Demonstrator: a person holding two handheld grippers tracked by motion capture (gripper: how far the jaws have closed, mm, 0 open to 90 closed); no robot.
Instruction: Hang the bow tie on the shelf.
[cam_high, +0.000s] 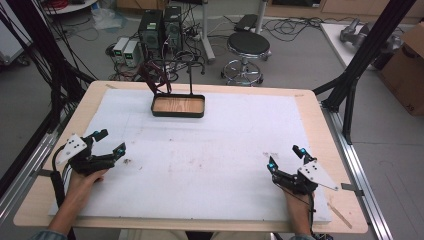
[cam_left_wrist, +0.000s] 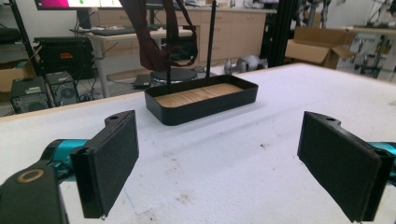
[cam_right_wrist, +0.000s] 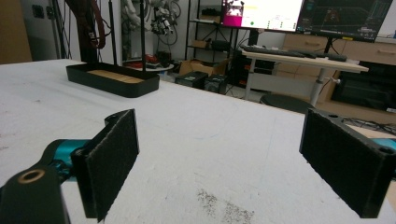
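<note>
Black tray (cam_high: 178, 106) with the wooden floor sits at the table's far edge, middle, with thin black rods rising from it and a dark red strap (cam_high: 151, 76) draped over them. Both grippers are well short of the tray, on the person's side. The left gripper (cam_high: 111, 144) is off to the tray's near left, and the right gripper (cam_high: 283, 156) is off to its near right.

Jaws: both spread wide, nothing between the pads – left gripper view (cam_left_wrist: 219, 154) and right gripper view (cam_right_wrist: 224, 154) both look over bare white foam (cam_high: 220, 160) toward the tray.

Likely step: reach for the strap. Keep the jaws wide on approach, come in above the tray rim, close on a free-hanging part of the strap – not around a rod.

Hard to read: the rack's top is cut off in both gripper views, and from above the rods blur into the floor cables. I can't tell how the strap is hooked on.
</note>
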